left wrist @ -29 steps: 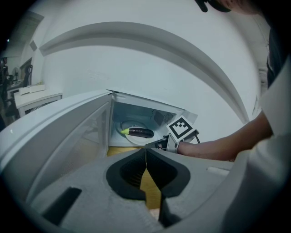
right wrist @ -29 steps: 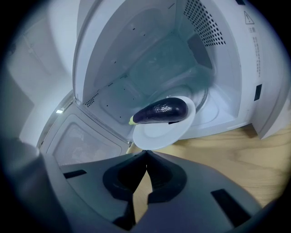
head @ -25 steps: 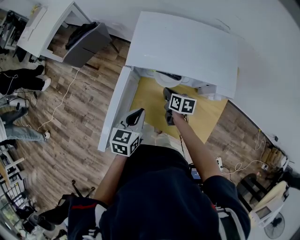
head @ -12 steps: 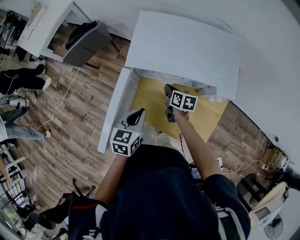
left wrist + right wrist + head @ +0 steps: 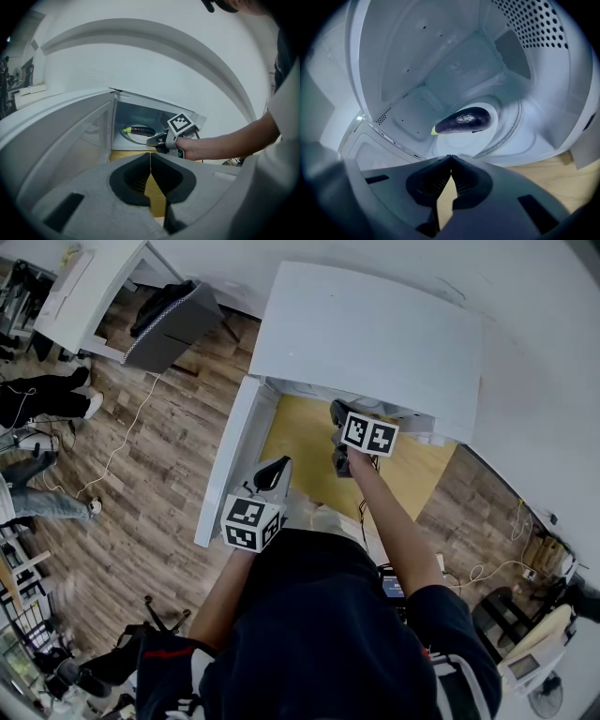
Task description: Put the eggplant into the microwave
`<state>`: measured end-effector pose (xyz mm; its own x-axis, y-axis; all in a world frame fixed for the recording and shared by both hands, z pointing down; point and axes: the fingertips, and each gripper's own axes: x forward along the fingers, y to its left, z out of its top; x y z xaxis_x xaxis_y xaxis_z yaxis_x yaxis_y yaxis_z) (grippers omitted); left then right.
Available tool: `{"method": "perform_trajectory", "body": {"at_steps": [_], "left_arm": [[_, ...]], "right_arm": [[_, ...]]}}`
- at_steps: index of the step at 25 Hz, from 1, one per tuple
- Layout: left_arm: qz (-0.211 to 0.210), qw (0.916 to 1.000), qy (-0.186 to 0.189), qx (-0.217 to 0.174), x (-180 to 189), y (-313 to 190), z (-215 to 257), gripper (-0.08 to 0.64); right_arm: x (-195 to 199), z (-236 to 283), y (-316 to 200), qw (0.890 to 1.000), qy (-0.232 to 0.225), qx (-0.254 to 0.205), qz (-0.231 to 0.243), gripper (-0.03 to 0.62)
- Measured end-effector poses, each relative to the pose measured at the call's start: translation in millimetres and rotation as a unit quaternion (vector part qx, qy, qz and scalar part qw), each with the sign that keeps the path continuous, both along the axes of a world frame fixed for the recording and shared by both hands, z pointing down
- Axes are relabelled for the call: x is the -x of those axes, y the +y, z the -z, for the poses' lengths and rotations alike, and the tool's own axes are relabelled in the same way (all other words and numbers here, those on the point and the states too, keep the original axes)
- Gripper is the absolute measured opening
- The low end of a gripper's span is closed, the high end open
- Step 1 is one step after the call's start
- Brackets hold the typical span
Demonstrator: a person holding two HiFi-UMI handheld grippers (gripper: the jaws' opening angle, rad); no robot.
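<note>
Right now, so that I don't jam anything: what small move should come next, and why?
Probably draw the right gripper back clear of the microwave: the eggplant already lies on the turntable, the jaws are shut on nothing, and the door stands open, waiting to be closed.

head view | eggplant [image 5: 464,120] hidden — under microwave [image 5: 366,343] top | left gripper view | door [image 5: 56,136] cut off left

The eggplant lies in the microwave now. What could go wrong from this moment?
1. The right gripper, shut and empty, is at the opening of the microwave; closing the door now could hit it.
2. The eggplant lies with its stem end near the rim of the plate; a bump might roll it off.
</note>
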<state>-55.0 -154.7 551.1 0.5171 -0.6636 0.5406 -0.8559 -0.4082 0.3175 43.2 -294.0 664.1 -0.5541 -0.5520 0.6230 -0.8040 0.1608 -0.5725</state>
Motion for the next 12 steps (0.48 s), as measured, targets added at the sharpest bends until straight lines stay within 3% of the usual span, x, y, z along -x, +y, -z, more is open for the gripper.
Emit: {"method": "perform_trajectory", "body": {"at_steps": [12], "left_arm": [[0.001, 1.0, -0.001, 0.004, 0.2, 0.0, -1.4, 0.017]], "right_arm": [[-3.2, -4.0, -8.2, 1.0, 0.007, 0.0, -0.005, 0.012]]}}
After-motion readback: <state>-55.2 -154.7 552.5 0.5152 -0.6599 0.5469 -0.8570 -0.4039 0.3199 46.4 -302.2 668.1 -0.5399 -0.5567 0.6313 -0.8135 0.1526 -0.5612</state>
